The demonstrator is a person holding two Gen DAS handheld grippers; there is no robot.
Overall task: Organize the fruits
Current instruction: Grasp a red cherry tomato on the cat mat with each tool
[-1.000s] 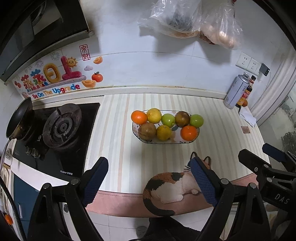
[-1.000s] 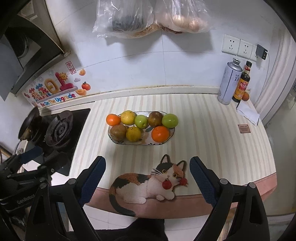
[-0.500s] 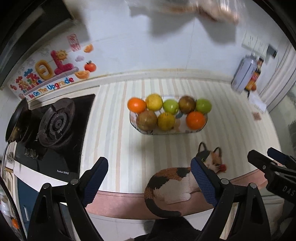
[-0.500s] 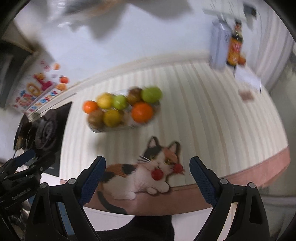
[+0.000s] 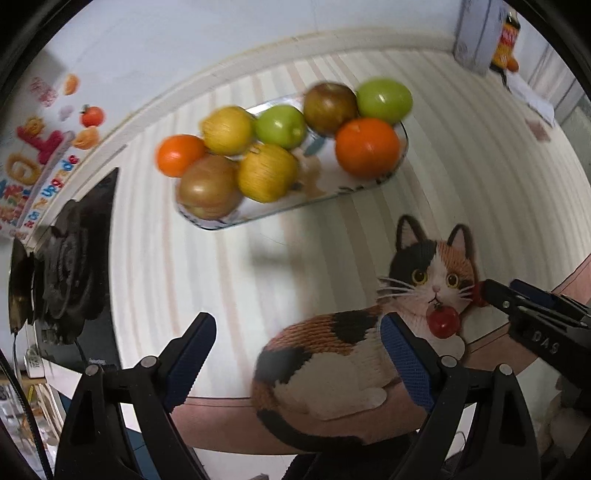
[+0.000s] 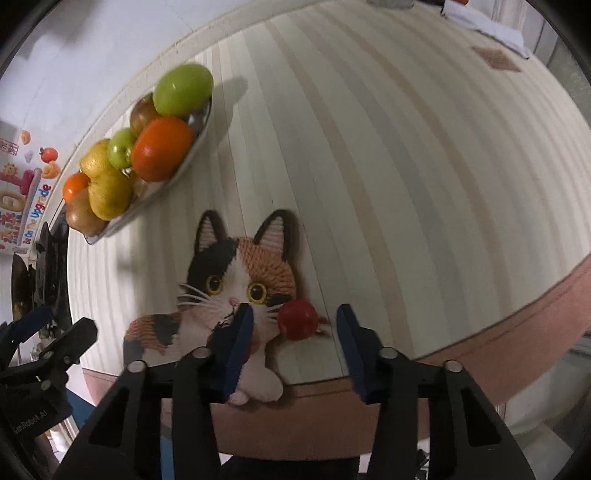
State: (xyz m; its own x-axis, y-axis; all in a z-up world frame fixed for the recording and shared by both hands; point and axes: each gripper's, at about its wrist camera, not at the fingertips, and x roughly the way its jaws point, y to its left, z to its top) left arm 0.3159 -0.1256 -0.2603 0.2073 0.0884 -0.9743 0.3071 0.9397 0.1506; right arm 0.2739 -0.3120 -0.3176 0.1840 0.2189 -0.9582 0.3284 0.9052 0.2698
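A glass tray on the striped counter holds several fruits: oranges, green apples, yellow and brown ones; it also shows in the right wrist view. A cat-shaped mat lies at the counter's front edge with a small red fruit on it. In the right wrist view a red fruit lies between the fingers of my right gripper, which is open around it, low over the mat. My left gripper is open and empty above the counter's front left.
A black gas stove sits at the left. A spray can and a sauce bottle stand at the back right by the wall. The counter's pink front edge runs under both grippers.
Both grippers have dropped and moved forward toward the counter. My right gripper has narrowed and come down around the red fruit on the cat mat.
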